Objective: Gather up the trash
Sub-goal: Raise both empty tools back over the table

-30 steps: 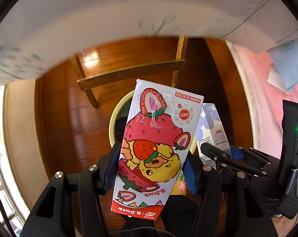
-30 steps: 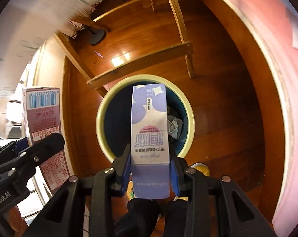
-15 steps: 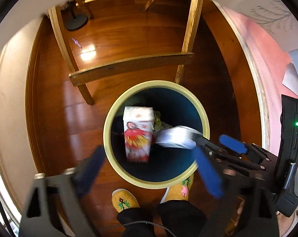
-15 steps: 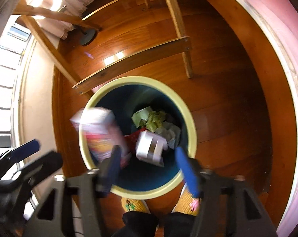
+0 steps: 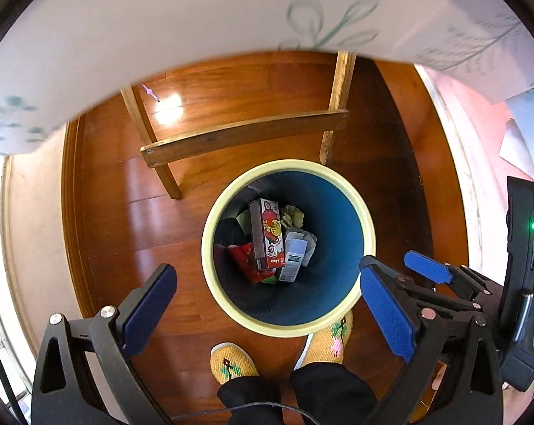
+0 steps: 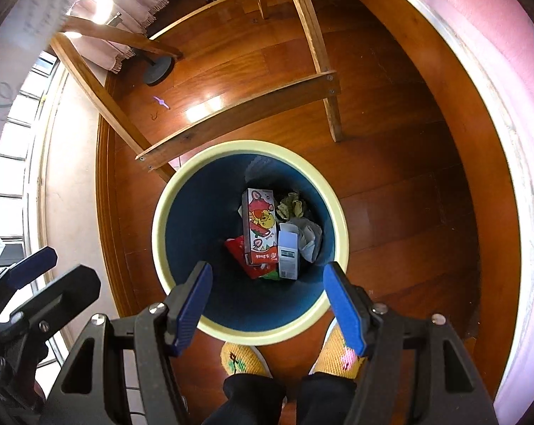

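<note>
Below, your two hand-held grippers, left (image 5: 267,304) and right (image 6: 268,304), hang spread wide and empty over the bin (image 5: 367,226). Inside it lie two cartons: strawberry carton (image 5: 267,233) beside white carton (image 5: 295,256). Two slippers (image 5: 233,363) touch its rim; desk legs (image 5: 332,106) stand beyond.

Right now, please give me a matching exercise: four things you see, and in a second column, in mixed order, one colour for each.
Things:
1. bin rim
2. strawberry carton
3. gripper pads
4. slippers

Colours:
A. blue
B. yellow with a knitted pattern
C. pale yellow
D. red and white

Pairs: 1-C, 2-D, 3-A, 4-B
</note>
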Demonstrator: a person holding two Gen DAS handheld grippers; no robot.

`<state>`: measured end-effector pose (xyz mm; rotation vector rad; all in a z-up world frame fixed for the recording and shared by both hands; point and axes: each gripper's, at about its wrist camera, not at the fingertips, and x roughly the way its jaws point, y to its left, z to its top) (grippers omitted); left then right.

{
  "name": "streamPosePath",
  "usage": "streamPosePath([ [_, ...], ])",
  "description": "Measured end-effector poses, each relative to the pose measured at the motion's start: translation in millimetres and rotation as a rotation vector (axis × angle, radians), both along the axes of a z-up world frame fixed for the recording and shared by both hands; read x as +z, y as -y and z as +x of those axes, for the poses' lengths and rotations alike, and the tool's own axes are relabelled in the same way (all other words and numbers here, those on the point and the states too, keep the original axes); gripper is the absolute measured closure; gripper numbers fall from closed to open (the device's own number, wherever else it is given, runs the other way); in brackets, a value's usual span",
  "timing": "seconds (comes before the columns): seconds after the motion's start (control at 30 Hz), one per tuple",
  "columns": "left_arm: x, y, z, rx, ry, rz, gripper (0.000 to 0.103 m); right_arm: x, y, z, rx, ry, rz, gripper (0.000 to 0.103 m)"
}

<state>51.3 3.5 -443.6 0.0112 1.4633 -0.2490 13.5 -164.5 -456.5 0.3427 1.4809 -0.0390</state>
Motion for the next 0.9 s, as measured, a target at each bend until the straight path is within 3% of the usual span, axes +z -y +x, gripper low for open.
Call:
streamPosePath([
  [0.4, 93, -23, -20, 0.051, -0.004, -0.031, 0.001, 87, -7, -10, 0.049, -0.004, -0.021, 0.037],
  [0.9, 271, -25, -22, 0.067, 0.15, -0.035, 0.001, 237, -14, -21, 0.146, 0.04, -0.045, 0.037],
])
